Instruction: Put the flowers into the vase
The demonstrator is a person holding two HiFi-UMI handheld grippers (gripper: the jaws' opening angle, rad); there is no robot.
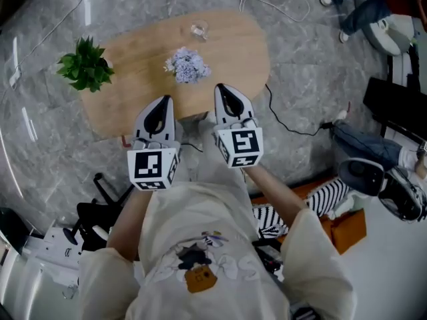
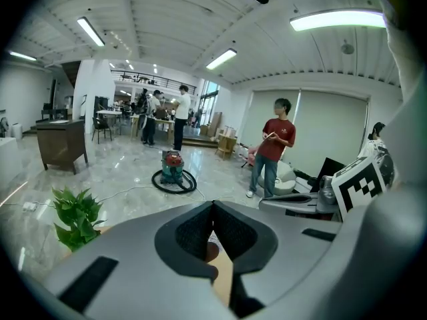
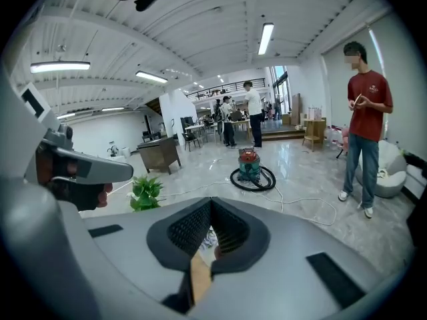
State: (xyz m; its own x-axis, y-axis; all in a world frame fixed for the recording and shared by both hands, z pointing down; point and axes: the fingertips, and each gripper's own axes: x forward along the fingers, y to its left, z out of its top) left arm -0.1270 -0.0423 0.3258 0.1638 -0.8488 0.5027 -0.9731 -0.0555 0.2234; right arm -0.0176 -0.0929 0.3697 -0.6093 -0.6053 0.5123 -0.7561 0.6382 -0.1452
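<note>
Flowers [image 1: 187, 65] of pale lilac and white, gathered in a small bunch, were seen lying near the middle of the oval light-wooden desk [image 1: 133, 52], apart from the small clear glass vase [image 1: 199, 29], which was set nearer the far edge. A leafy green potted plant [image 1: 85, 65] was placed at the desk's left end. The left hand-held gripper [image 1: 163, 105] and the right hand-held gripper [image 1: 224, 92] were held side by side over the near edge, each with its jaws closed together and nothing gripped between them.
</note>
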